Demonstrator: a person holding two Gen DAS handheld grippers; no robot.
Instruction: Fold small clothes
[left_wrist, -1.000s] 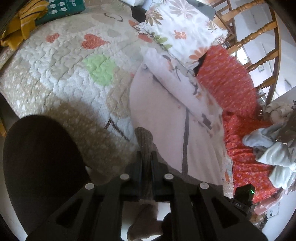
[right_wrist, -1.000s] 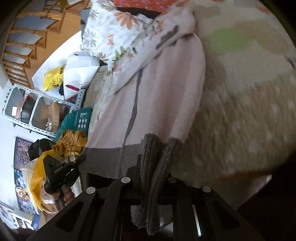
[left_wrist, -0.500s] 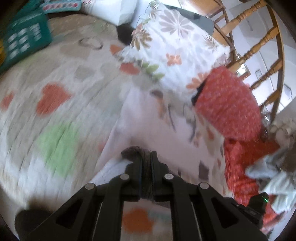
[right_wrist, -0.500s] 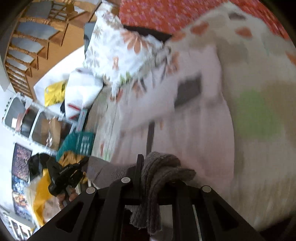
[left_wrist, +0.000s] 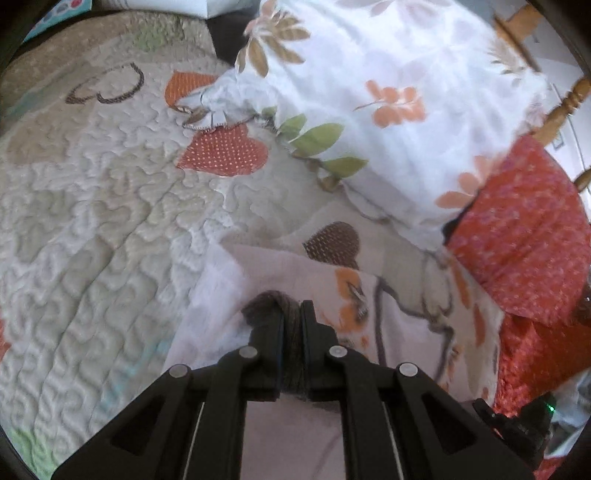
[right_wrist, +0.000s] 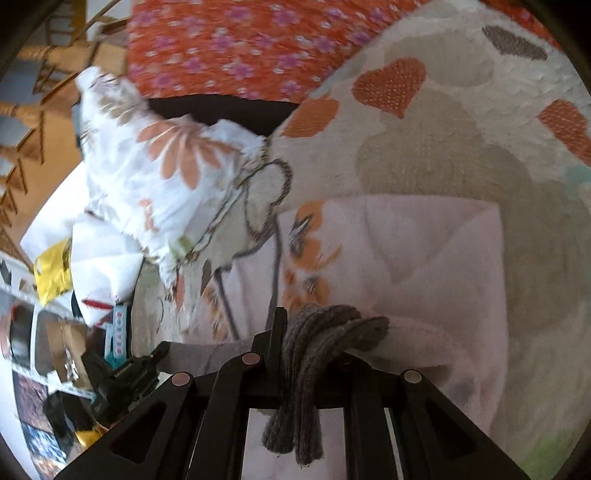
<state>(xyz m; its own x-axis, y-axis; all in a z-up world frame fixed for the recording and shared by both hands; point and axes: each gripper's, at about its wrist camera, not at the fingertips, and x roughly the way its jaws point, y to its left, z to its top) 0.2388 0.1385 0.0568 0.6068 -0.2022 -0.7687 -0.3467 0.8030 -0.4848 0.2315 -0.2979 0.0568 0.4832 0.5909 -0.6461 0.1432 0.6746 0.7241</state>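
Note:
A small pale pink garment (left_wrist: 266, 280) (right_wrist: 436, 258) with a grey ribbed hem and an orange-and-grey print lies doubled over on the quilted bedspread (left_wrist: 92, 206). My left gripper (left_wrist: 292, 314) is shut on the grey hem (left_wrist: 271, 301), holding it over the garment's far part. In the right wrist view my right gripper (right_wrist: 314, 325) is shut on the other bunch of grey hem (right_wrist: 325, 332), which droops between the fingers over the pink cloth. The other gripper (right_wrist: 122, 376) shows at the lower left of that view.
A floral white pillow (left_wrist: 388, 92) and a red flowered cushion (left_wrist: 524, 229) lie just beyond the garment. Wooden chair rails (left_wrist: 565, 99) stand behind. The quilt with heart patches (right_wrist: 391, 85) spreads to the left. Shelves and bags (right_wrist: 51, 273) are off the bed's edge.
Both grippers have swept forward across the bed with the grey hem, carrying it over the garment toward the pillows. The pink cloth now lies folded over itself.

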